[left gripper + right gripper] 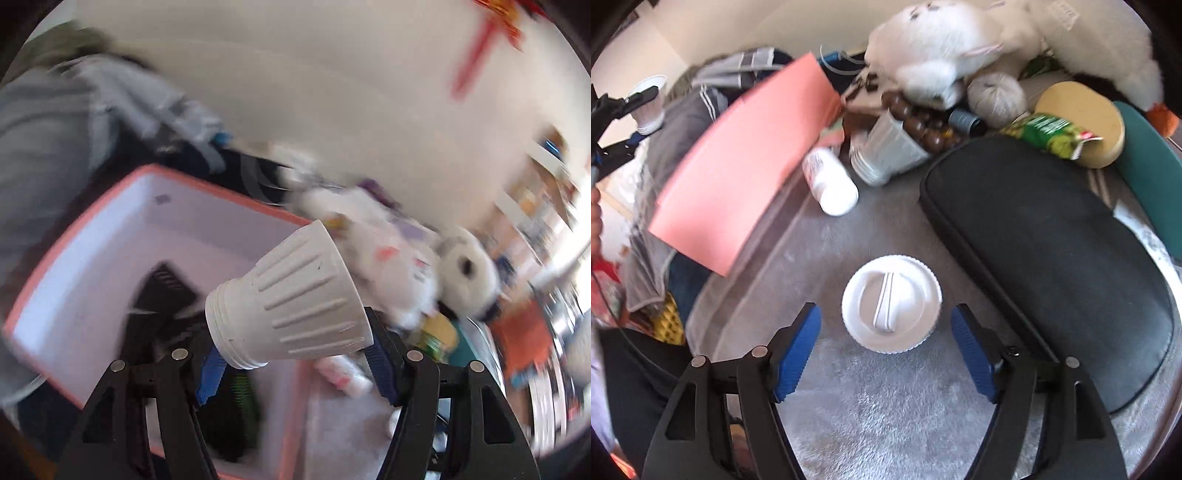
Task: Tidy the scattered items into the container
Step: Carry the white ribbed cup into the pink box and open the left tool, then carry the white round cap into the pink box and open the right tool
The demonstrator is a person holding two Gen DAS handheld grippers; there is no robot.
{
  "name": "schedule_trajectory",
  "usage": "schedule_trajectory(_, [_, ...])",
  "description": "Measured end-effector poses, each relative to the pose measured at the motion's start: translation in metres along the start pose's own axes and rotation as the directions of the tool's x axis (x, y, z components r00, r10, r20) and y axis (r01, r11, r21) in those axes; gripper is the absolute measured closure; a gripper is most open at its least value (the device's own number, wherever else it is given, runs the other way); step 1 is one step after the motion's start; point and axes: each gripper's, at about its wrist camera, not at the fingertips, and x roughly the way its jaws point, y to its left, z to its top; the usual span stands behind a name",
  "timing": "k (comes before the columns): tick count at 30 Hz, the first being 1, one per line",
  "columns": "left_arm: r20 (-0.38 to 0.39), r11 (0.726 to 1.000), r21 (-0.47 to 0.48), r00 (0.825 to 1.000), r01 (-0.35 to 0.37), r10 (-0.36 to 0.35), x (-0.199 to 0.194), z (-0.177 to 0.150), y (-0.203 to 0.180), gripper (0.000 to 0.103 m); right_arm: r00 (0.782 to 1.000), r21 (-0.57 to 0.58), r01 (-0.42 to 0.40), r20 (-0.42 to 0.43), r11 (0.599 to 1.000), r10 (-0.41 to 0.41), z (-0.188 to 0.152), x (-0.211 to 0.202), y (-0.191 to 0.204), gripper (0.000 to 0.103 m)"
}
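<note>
Grey carpet (886,424); left gripper (295,354) clamps ribbed white cup (291,302), probably over pink bin (92,236) at 10 o'clock: release low. Right gripper (886,350) wide around white lid (892,308).

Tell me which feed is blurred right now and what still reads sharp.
Left wrist view: background heavily motion-smeared, pink container soft, but the white ribbed cup in the left gripper stays crisp. Right wrist view: mostly sharp, the white lid clear; only the container's pink wall smears.

A lid (892,308) is lying on the rug (886,413), between the bin (746,162) and case (1052,266).
</note>
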Motion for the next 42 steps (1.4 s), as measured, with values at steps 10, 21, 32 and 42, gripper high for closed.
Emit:
schedule_trajectory(10, [-0.004, 0.994, -0.047, 0.995, -0.095, 0.095, -0.003, -0.009, 0.028, 0.025, 0.989, -0.159, 0.142, -0.013, 0.977, -0.146, -0.001, 0.028, 0.021, 0.027])
schedule_trajectory(21, [-0.011, 0.991, -0.080, 0.994, -0.110, 0.110, 0.003, -0.006, 0.025, 0.025, 0.985, -0.189, 0.170, 0.021, 0.967, -0.169, -0.007, 0.015, 0.025, 0.041])
schedule_trajectory(32, [0.067, 0.958, -0.201, 0.972, -0.207, 0.224, -0.029, 0.002, 0.070, 0.025, 0.980, -0.156, -0.033, 0.189, 0.987, 0.063, 0.051, -0.054, 0.096, 0.041])
schedule_trajectory(42, [0.118, 0.937, -0.267, 0.958, -0.223, 0.262, -0.055, 0.006, 0.107, 0.024, 0.909, -0.368, -0.130, 0.327, 0.920, 0.260, 0.125, -0.063, 0.252, 0.011])
